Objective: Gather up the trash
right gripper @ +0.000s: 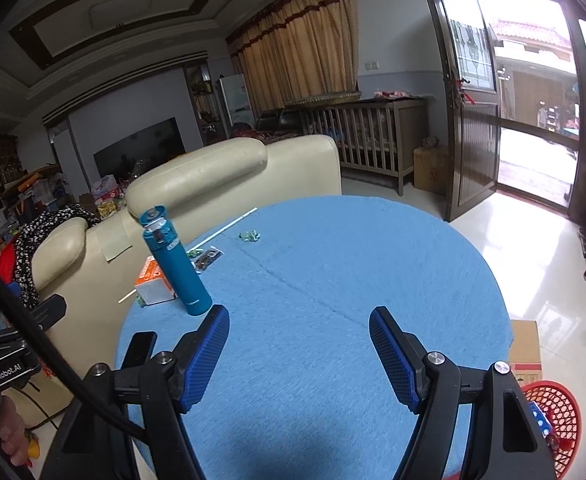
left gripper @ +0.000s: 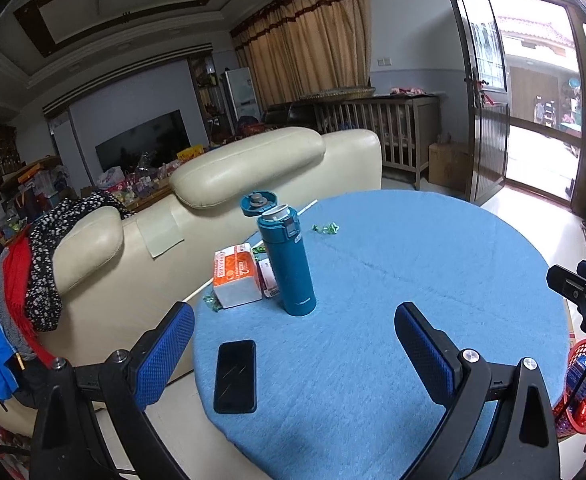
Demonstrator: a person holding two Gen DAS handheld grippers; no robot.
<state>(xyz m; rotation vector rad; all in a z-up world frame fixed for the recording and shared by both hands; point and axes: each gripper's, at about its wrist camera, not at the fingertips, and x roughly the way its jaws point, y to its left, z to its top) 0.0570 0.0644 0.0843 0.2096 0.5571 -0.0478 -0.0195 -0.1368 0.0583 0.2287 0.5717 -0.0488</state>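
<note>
Here, off the table's left edge, a cream sofa [left gripper: 253, 168] carries a heap of clothes [left gripper: 21, 288] on its arm. Over the table's [left gripper: 413, 272] near-left edge the left gripper [left gripper: 294, 322] hangs with its blue pads wide apart and nothing between them; a black phone [left gripper: 235, 376] lies flat just inside that edge, below the gap. Further along the left edge stand an orange-and-white box [left gripper: 237, 274] and, touching it on the right, a small pink-printed packet [left gripper: 268, 278]; a green wrapper [left gripper: 213, 304] lies at the box's near-left corner. A thin white stick [left gripper: 307, 208] runs along that edge behind them. Just right of the packet a teal flask [left gripper: 289, 264] stands upright with its lid flipped open. Toward the far edge, right of the flask, another crumpled green wrapper [left gripper: 326, 228] lies alone on the blue cloth, and a dark wrapper [right gripper: 207, 258] sits behind the flask. The right gripper [right gripper: 299, 330] hovers over the near middle of the table, its jaws likewise parted and empty. Beyond the table's near-right edge, on the floor, a red basket [right gripper: 559, 416] holds some trash, beside a cardboard box [right gripper: 525, 344].
</note>
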